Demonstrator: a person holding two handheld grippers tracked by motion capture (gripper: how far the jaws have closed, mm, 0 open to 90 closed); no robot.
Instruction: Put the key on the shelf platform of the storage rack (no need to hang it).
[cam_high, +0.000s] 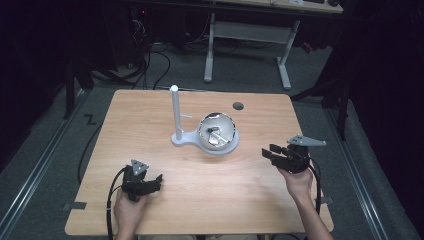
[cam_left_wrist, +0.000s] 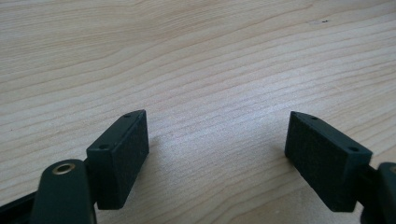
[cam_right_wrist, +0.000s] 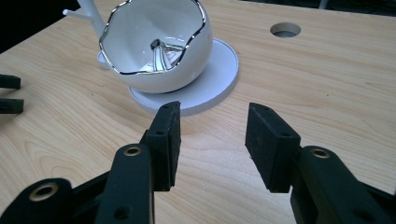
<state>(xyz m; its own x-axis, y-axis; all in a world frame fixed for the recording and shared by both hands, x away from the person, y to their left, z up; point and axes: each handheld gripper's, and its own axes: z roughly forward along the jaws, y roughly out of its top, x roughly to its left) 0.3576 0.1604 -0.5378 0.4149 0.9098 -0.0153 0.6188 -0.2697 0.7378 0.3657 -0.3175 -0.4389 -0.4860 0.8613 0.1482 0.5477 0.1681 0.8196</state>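
Note:
A white egg-shaped bowl (cam_high: 216, 131) with a wavy silver rim sits on a round white base (cam_high: 226, 147) near the table's middle; a small metal piece (cam_right_wrist: 161, 50) lies inside it. A white upright post (cam_high: 175, 112) rises from the same base at its left. My right gripper (cam_high: 270, 151) hovers to the right of the bowl, pointing toward it, open with nothing between its fingers (cam_right_wrist: 264, 140). My left gripper (cam_high: 159, 179) rests low over the near left of the wooden table (cam_high: 150, 120), open, its pads (cam_left_wrist: 123, 156) apart over bare wood.
A round cable hole (cam_high: 238, 106) lies in the tabletop behind the bowl. Cables trail off the table's near edge from both grippers. Beyond the far edge stand a white desk frame (cam_high: 247, 35) and floor cables.

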